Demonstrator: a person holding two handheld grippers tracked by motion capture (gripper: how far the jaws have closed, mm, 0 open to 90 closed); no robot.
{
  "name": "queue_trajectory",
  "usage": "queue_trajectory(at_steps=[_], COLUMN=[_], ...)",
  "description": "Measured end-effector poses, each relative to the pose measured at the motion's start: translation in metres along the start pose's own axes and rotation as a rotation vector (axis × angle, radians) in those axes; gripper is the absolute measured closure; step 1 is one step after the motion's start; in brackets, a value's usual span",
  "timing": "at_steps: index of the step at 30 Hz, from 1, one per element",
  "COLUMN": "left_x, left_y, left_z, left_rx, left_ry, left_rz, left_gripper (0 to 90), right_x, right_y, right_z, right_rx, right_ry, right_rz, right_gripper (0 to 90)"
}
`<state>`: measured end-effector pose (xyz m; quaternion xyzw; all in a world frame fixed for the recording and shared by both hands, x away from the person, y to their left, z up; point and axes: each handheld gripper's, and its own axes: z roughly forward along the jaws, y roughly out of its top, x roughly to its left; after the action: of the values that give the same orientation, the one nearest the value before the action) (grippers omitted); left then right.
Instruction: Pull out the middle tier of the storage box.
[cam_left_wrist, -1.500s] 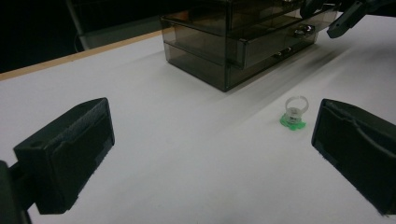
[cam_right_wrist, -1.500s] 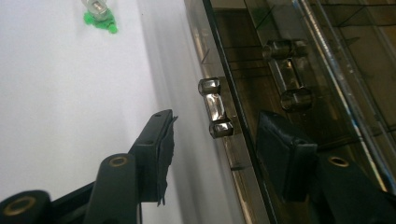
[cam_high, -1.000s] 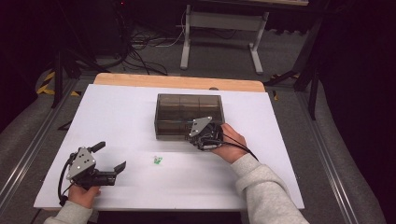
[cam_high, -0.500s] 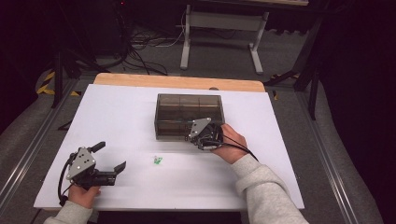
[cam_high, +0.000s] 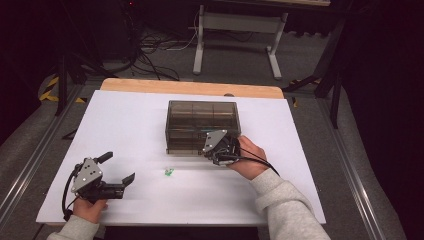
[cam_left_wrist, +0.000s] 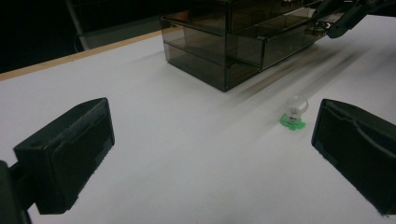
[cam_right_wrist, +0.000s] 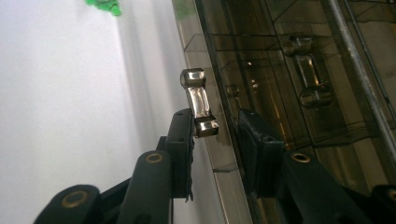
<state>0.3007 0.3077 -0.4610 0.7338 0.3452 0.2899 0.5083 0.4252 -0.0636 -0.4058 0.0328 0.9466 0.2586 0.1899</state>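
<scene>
Left gripper (cam_high: 119, 180): near-left on the white table (cam_high: 125, 120), held low in a hand; jaws spread wide, nothing between them, aimed right toward the ring.
Ring (cam_left_wrist: 293, 112): small clear band on a green base, alone on the bare table in front of the box and well apart from both grippers; seen from the left gripper view, upright on the base with the hoop opening facing roughly that camera. Too small in the high view for more.
Drawer box (cam_high: 202, 126): smoky see-through plastic, mid-table, long axis left to right, drawer fronts facing the near edge.
Drawer handle (cam_right_wrist: 199, 102): short clear bar on the near-right drawer front, standing off it on two posts; long axis along the front.
Right gripper (cam_right_wrist: 219, 135): at the near-right corner of the box; jaws a little apart, one jaw beside the handle's lower end, the other against or just off the drawer face. No firm hold visible.
Step in hand (judged): taking the handle to draw the drawer out.
Doing it well: centre the bar between the jaws before closing, grip across the bar rather than at its tip, then pull straight toward the near edge, level, to keep the light box from sliding or tipping.
</scene>
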Motion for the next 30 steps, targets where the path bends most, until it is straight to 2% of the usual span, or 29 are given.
queue_trajectory(at_steps=[13, 15, 21, 23, 30], left_x=[0.0, 0.0, 0.0, 0.0, 0.0], left_y=[0.0, 0.0, 0.0, 0.0, 0.0], left_z=[0.0, 0.0, 0.0, 0.0, 0.0], left_rx=[0.001, 0.001, 0.001, 0.001, 0.001], left_ry=[0.002, 0.002, 0.002, 0.002, 0.003], left_rz=[0.001, 0.0, 0.0, 0.0, 0.0], left_gripper=[0.3, 0.3, 0.3, 0.3, 0.3], right_x=[0.01, 0.011, 0.013, 0.013, 0.015], right_y=[-0.001, -0.001, -0.002, -0.003, -0.002], right_z=[-0.006, -0.006, -0.005, -0.005, -0.004], right_rx=[-0.001, 0.003, 0.002, 0.007, 0.011], right_ry=[0.013, 0.018, 0.018, 0.029, 0.038], right_rz=[0.0, -0.013, 0.004, -0.011, 0.01], right_gripper=[67.8, 67.9, 68.1, 68.3, 68.7])
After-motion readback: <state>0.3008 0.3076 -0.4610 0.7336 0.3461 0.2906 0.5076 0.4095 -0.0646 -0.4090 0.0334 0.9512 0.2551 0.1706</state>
